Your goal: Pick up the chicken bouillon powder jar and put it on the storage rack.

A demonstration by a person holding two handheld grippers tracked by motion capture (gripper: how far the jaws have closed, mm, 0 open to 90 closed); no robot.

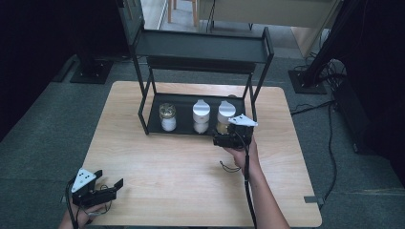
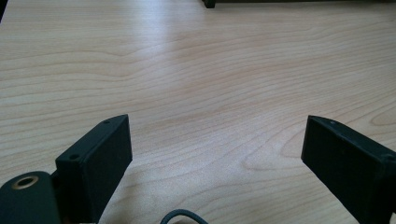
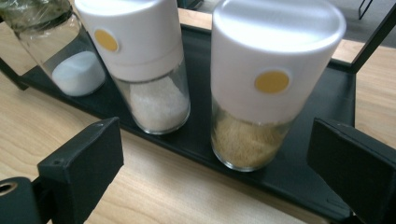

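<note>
A black two-tier rack (image 1: pixel 200 47) stands at the table's far side. On its lower tray (image 3: pixel 322 107) stand three jars: a glass jar (image 1: pixel 167 117) with white powder at left, a white-capped grinder (image 1: pixel 201 116) with white grains in the middle, and a white-capped grinder (image 3: pixel 261 93) with yellowish grains at right. My right gripper (image 1: pixel 228 135) stands open just in front of the right grinder (image 1: pixel 224 114); its jaws are wide apart and touch nothing. My left gripper (image 1: pixel 110 185) rests open near the table's front left corner over bare wood.
The wooden table (image 1: pixel 191 171) stretches between the two hands. A small black loop of cable (image 1: pixel 229 167) lies beside the right hand. The rack's upper shelf overhangs the jars. Dark stands and cables lie on the floor around the table.
</note>
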